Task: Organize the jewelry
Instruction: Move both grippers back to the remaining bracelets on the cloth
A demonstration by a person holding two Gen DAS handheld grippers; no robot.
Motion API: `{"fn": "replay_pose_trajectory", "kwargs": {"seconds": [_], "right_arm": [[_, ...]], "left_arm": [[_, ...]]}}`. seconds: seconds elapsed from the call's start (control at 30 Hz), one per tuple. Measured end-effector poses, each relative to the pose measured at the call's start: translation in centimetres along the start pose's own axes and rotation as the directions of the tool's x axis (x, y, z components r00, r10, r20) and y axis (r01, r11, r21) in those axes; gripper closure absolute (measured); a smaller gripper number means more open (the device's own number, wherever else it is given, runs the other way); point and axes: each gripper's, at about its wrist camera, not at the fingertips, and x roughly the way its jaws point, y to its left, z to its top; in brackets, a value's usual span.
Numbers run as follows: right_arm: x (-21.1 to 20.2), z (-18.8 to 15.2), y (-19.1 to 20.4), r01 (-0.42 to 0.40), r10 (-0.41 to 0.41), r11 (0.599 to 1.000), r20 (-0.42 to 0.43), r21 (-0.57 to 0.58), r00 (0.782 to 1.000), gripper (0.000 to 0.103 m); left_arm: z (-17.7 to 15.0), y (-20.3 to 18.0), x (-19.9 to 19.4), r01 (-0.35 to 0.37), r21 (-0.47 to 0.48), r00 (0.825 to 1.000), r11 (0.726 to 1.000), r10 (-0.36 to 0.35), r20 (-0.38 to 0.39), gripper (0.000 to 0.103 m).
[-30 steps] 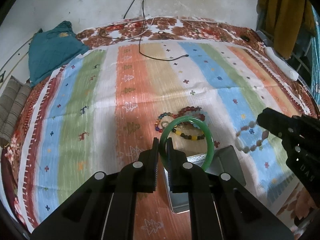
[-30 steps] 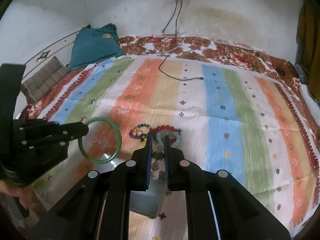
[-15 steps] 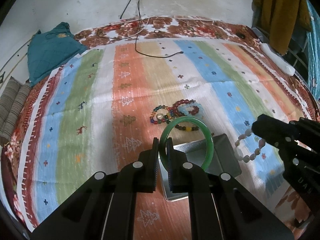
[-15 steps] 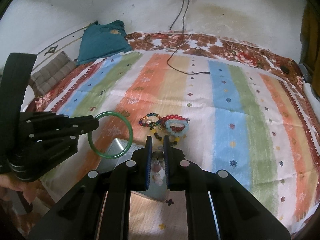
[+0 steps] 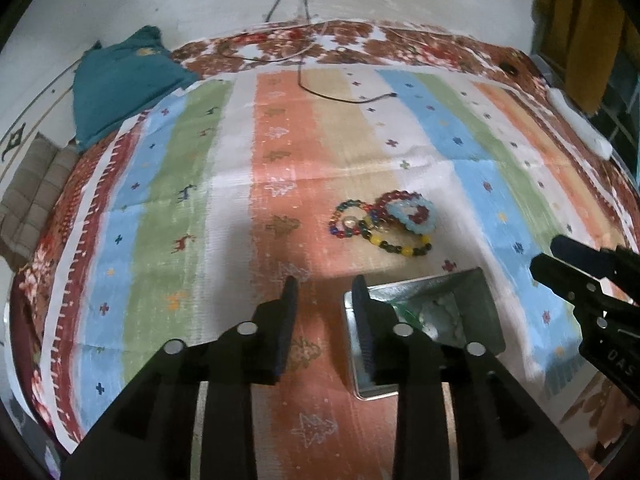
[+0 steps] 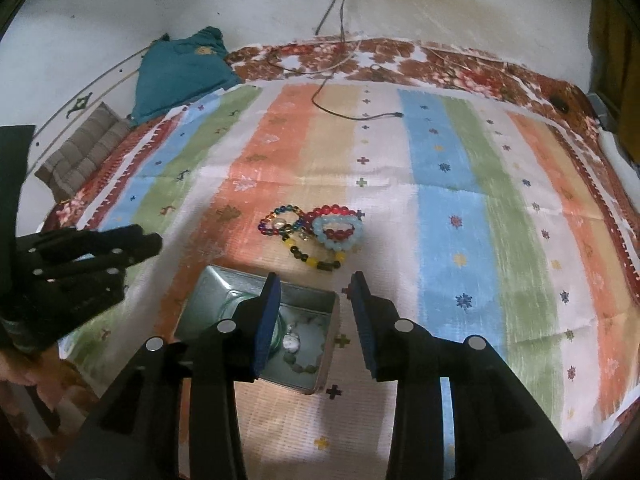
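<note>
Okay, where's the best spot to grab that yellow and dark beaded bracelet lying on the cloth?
Take the yellow-and-dark bracelet on its near arc, the stretch facing the tin. It lies flat and that arc is clear, while its far side tangles with the other bracelets. Come straight down with the right tool, one finger inside the loop.

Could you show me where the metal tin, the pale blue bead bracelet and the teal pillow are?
metal tin [image 6: 318,380]: right wrist view, on its near right wall.
pale blue bead bracelet [image 6: 354,238]: right wrist view, on the beads at its right side.
teal pillow [image 5: 120,88]: left wrist view, on the middle of its face.
</note>
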Motion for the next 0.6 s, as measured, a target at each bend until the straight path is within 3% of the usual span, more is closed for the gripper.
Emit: {"fn": "replay_pose_trajectory", "kwargs": {"seconds": [0.33,0.4,0.6], "right_arm": [[1.9,1.3,-1.0,0.036,-0.036,0.999,-0.045,0.02,0.998,0.058],[2.4,1.7,-1.1,0.051,-0.05,0.999,-0.053,0.017,0.997,0.051],[3.6,2.6,-2.2,0.048,-0.044,0.998,-0.081,0.042,0.996,0.044]], "left_arm": [[1.1,0.3,1.7,-0.003,-0.015,0.999,1.0,0.002,-0.032,0.057],[1.4,0.2,2.2,-0.007,-0.009,0.999,1.0,0.007,-0.041,0.055],[2.8,0.1,3.3,-0.017,-0.004,0.999,1.0,0.017,-0.048,0.048]]}}
